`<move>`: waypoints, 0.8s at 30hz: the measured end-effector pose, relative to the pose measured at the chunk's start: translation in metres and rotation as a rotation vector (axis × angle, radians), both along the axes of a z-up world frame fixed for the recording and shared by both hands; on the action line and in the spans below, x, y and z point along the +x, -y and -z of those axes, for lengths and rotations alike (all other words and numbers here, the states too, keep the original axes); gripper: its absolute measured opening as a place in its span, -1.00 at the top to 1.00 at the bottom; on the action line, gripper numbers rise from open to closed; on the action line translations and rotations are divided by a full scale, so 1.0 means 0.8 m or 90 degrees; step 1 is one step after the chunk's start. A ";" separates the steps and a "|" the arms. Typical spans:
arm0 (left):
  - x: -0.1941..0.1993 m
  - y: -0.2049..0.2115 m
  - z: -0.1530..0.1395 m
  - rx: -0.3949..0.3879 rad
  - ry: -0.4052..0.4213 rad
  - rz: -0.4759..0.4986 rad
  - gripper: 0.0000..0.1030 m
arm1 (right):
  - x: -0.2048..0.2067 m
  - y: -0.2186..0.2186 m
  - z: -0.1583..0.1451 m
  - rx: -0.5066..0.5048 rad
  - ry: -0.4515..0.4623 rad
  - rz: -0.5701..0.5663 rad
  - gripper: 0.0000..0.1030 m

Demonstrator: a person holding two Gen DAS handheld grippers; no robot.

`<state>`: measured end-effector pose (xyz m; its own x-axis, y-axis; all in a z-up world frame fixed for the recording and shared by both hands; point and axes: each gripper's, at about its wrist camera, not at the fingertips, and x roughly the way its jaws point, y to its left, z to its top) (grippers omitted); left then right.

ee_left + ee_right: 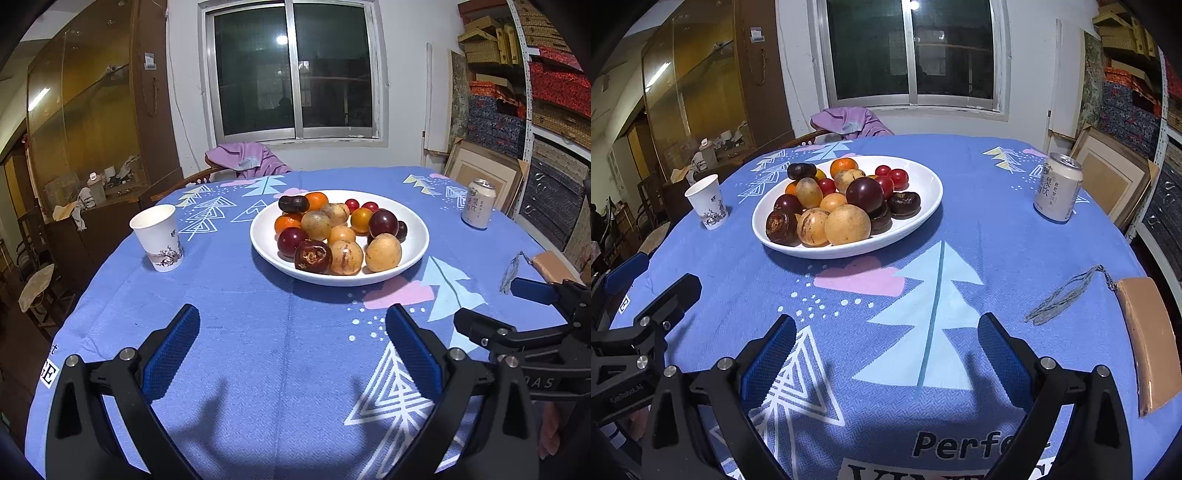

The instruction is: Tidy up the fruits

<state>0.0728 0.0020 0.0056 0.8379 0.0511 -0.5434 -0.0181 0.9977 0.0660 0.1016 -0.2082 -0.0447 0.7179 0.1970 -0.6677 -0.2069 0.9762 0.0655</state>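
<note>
A white plate (415,243) (923,206) sits mid-table, piled with mixed fruit: tan round fruits (383,252) (847,224), dark red plums (383,222) (864,194), oranges (316,200) (843,165), small red tomatoes (352,204) (898,178) and dark brown fruits (313,256) (904,204). My left gripper (291,317) is open and empty above the blue tablecloth, short of the plate. My right gripper (886,328) is open and empty, nearer the table's front edge; it also shows in the left wrist view (491,306). The left gripper shows at the left in the right wrist view (650,280).
A white paper cup (158,238) (707,202) stands left of the plate. A drink can (479,204) (1057,187) stands at the right. A brown flat object with a grey tassel (1148,343) lies at the right edge. A chair with purple cloth (247,160) stands behind the table.
</note>
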 end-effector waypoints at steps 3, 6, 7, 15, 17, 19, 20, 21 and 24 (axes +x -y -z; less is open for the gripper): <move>0.000 0.001 0.000 -0.001 0.000 0.004 -0.92 | 0.000 -0.001 0.000 -0.001 0.000 -0.001 -0.93; 0.000 0.002 0.001 -0.002 -0.003 0.010 -0.92 | 0.000 -0.001 0.000 -0.001 -0.002 -0.002 -0.93; 0.000 0.003 0.001 -0.003 -0.003 0.013 -0.92 | 0.000 -0.001 0.000 -0.002 -0.001 -0.001 -0.93; -0.003 0.007 0.000 0.010 0.012 0.011 -0.92 | 0.000 -0.001 0.000 -0.001 0.000 -0.001 -0.93; -0.003 0.007 -0.001 0.012 0.013 0.009 -0.92 | 0.000 -0.001 0.001 -0.003 -0.001 -0.001 -0.93; -0.002 0.005 0.000 0.010 0.010 0.005 -0.92 | 0.000 -0.001 0.000 -0.002 -0.001 -0.001 -0.93; -0.001 0.004 0.000 0.009 0.008 0.002 -0.92 | 0.000 -0.001 0.000 -0.001 -0.001 0.000 -0.93; -0.001 0.003 0.000 0.008 0.007 -0.002 -0.92 | 0.000 -0.001 0.000 0.000 0.000 -0.001 -0.93; 0.001 0.002 0.000 0.005 0.006 0.000 -0.92 | 0.000 -0.001 0.000 -0.001 0.000 0.000 -0.93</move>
